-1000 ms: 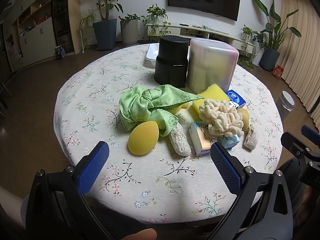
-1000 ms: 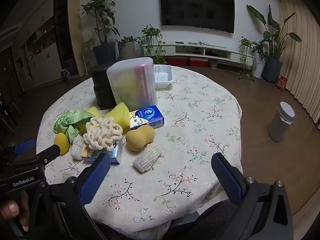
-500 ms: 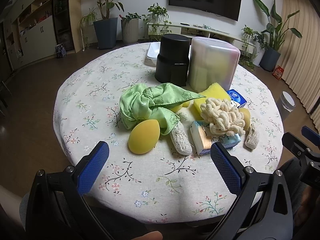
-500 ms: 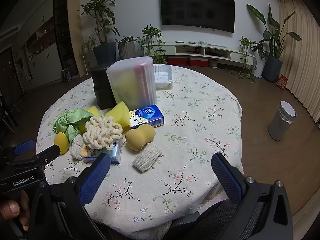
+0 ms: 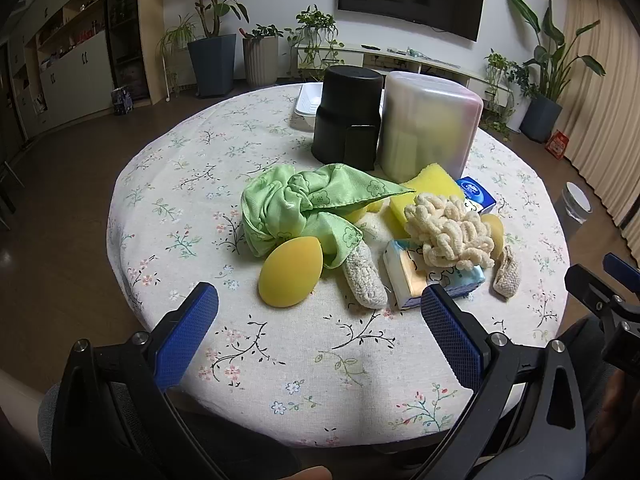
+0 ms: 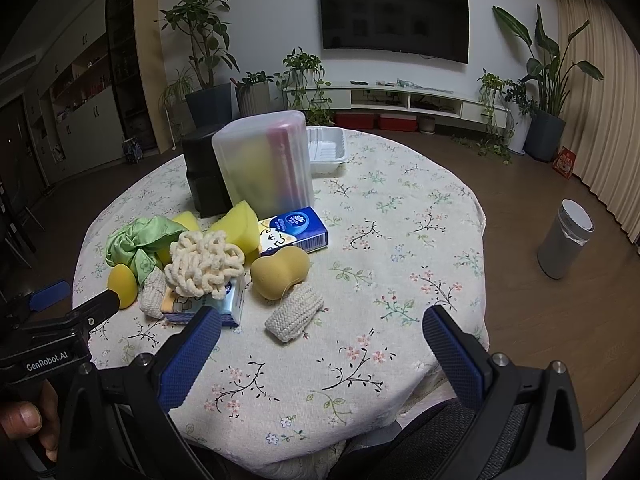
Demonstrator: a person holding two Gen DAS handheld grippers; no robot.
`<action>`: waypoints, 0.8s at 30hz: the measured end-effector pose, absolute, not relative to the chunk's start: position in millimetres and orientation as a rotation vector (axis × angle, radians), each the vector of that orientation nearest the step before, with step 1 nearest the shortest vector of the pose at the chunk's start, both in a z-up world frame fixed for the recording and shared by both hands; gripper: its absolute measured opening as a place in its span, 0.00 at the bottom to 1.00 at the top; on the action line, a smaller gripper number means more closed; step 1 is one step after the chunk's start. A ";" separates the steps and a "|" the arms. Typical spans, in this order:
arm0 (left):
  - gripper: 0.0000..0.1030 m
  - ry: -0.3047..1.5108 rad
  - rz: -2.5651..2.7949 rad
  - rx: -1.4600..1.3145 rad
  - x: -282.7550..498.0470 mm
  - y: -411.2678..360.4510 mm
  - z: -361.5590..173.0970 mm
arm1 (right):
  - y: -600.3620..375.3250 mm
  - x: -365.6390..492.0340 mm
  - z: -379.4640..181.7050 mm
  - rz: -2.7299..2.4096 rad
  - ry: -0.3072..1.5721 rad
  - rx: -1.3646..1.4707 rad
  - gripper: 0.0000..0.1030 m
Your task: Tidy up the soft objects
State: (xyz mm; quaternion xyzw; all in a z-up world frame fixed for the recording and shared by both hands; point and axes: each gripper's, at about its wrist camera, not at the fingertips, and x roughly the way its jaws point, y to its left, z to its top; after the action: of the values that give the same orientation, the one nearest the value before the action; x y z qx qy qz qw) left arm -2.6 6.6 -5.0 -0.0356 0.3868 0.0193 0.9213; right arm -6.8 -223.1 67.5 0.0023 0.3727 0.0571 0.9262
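1. Both claws spread wide, holding nothing: left claw point(image 5: 318, 320) and right claw point(image 6: 320, 344) hover at the near edge of the tabletop point(image 5: 180, 168), clear of the pile.
2. Soft stuff sits mid-tabletop in a heap: green cloth point(image 5: 304, 204), yellow egg sponge point(image 5: 290, 278), knit pad point(image 5: 364, 280), tissue pack point(image 5: 408, 276) w/ the cream chenille bundle point(image 5: 448, 236) on top.
3. Probably the reach-in stage; egg sponge is nearest the left claw, so likely first pick.
4. Come in low, straddle the sponge across its narrow width, squeeze gently since it'll squash.
5. Cloth edge touches the sponge; keep fingers off it.
6. Frosted bin point(image 5: 428, 124) & black container point(image 5: 348, 118) stand at the far side.
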 end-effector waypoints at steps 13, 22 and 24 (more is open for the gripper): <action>1.00 0.805 0.047 -0.079 0.9 14.1 -10.4 | -226.4 0.5 63.6 0.134 0.785 0.028 1.00; 1.00 0.822 0.056 -0.083 5.0 22.4 -17.8 | -226.8 5.6 58.0 0.139 0.809 0.032 1.00; 1.00 0.827 0.056 -0.085 5.7 24.6 -20.2 | -225.8 7.3 56.1 0.141 0.816 0.030 1.00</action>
State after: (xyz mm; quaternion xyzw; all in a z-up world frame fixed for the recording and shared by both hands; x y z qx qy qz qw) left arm 5.7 24.6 -20.2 -0.0411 0.4018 0.0273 0.9144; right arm 7.3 -225.8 56.1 0.0148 0.3965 0.0686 0.9154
